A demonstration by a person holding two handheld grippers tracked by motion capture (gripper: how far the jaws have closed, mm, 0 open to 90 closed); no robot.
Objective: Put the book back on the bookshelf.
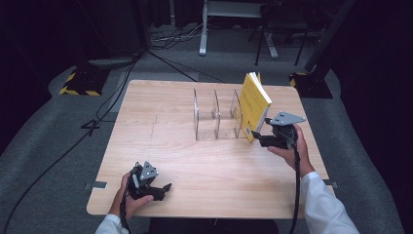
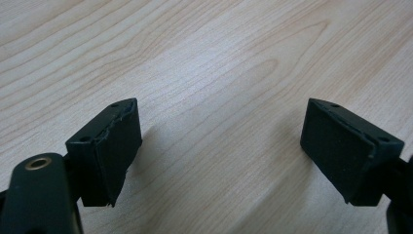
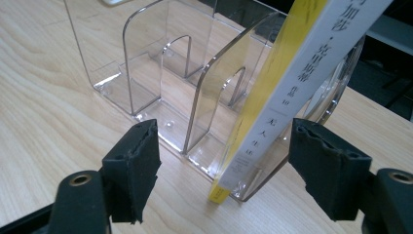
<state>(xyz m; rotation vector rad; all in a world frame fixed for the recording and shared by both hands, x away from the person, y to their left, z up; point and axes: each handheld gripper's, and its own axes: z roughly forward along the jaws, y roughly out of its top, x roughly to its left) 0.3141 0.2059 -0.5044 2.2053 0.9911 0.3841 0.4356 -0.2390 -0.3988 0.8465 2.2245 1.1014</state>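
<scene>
My right tongs [image 1: 260, 139] are spread around the yellow book [image 1: 254, 105] leaning on the clear rack [image 1: 216, 117] near the desk's far-right edge (left tongs [image 1: 163, 189] spread, idle), so probably next: straighten it.

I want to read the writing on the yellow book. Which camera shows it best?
The right gripper view: the yellow book is close there, so the printed characters on its white spine show as it leans against the clear divider rack. The high view shows the book small and far away, writing unreadable. The left gripper view looks at the table.
</scene>
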